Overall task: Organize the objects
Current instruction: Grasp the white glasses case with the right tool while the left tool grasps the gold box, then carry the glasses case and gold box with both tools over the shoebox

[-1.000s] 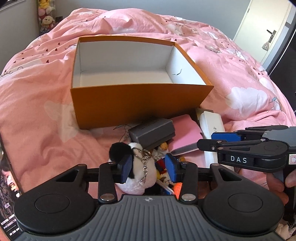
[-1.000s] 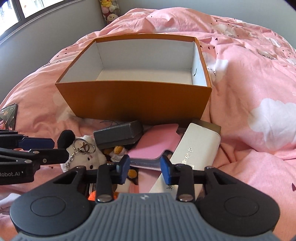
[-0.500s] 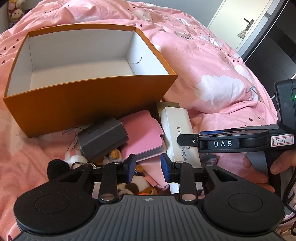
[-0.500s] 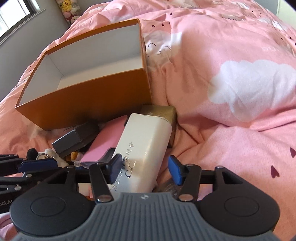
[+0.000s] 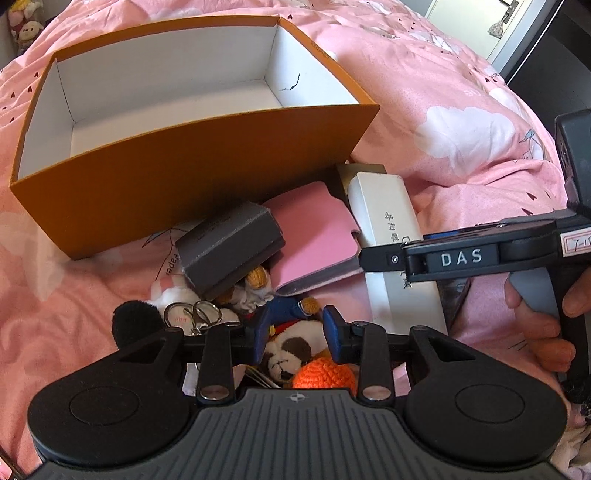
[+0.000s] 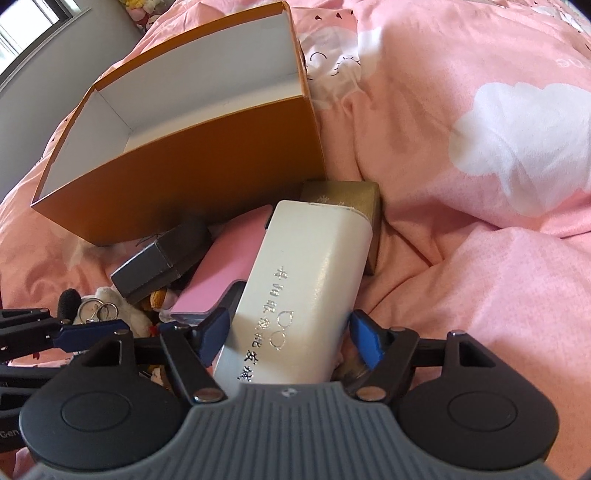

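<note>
An orange box (image 5: 184,177) (image 6: 184,184), white and bare inside, lies on the bed. In front of it is a pile: grey box (image 5: 229,247), pink case (image 5: 314,232), long white box (image 5: 384,221) (image 6: 306,273), gold box (image 6: 343,199) and small plush toys. My left gripper (image 5: 295,336) hangs low over the toys. Its jaws are opening, and a panda plush (image 5: 291,350) sits between them without being pressed. My right gripper (image 6: 290,336) straddles the near end of the white box. Its jaws are opening too, and a gap shows at the right pad.
A pink duvet (image 6: 480,258) with white clouds covers the bed. A black pompom (image 5: 136,321), key rings (image 5: 192,314) and an orange knit ball (image 5: 325,373) lie by the left fingers. A hand (image 5: 535,325) holds the right gripper. A door (image 5: 506,22) stands far right.
Both grippers swung right and sank toward the pile. The left one left the white pompom plush and now frames the panda. The right jaws widened around the white box.
</note>
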Demonstrator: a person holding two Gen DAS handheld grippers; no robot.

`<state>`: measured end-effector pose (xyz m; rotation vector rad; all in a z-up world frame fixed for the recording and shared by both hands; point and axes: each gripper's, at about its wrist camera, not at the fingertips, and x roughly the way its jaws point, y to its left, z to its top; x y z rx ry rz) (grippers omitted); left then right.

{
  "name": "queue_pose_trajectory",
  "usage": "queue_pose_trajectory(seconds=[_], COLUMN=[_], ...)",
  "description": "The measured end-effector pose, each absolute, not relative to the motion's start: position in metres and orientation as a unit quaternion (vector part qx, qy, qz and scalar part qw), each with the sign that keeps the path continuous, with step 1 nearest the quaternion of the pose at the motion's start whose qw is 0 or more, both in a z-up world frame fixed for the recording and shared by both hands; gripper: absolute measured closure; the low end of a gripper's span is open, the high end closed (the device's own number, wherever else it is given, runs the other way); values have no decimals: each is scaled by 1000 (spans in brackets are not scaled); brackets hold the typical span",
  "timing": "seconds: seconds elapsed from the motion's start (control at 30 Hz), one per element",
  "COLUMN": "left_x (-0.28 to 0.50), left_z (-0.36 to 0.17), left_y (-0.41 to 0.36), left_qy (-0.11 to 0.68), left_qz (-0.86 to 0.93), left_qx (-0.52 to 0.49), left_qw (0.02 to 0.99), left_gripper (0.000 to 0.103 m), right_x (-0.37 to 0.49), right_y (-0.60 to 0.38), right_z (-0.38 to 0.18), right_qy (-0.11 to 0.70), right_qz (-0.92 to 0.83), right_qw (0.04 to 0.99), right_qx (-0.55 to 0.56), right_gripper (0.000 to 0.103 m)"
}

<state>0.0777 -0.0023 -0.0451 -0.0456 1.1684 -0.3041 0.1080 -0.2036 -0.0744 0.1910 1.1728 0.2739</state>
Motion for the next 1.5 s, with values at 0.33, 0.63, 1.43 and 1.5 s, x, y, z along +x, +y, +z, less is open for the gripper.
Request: queue_pose_trajectory(seconds=[0.33,0.63,1.43,1.5], left_x=[96,157,196,190], left_z=[-29,-44,-93,-86], left_y=[-27,-86,-128,-126], left_qy=[519,517,570,560], left_qz=[-180,-194,-139,-140], left_qx=[-2,11,14,13], left_qw=[836,834,810,816], left_gripper=[60,34,32,32], right_x=[107,138,164,164], right_y=[-237,-283,-335,-331], right_z=[-42,-33,-77,-75], right_qy=[504,493,512,512], right_qz=[88,45,51,52], right_qw=[856,863,838,839], right_qx=[73,96,181,175], right_gripper=[36,36,35,36])
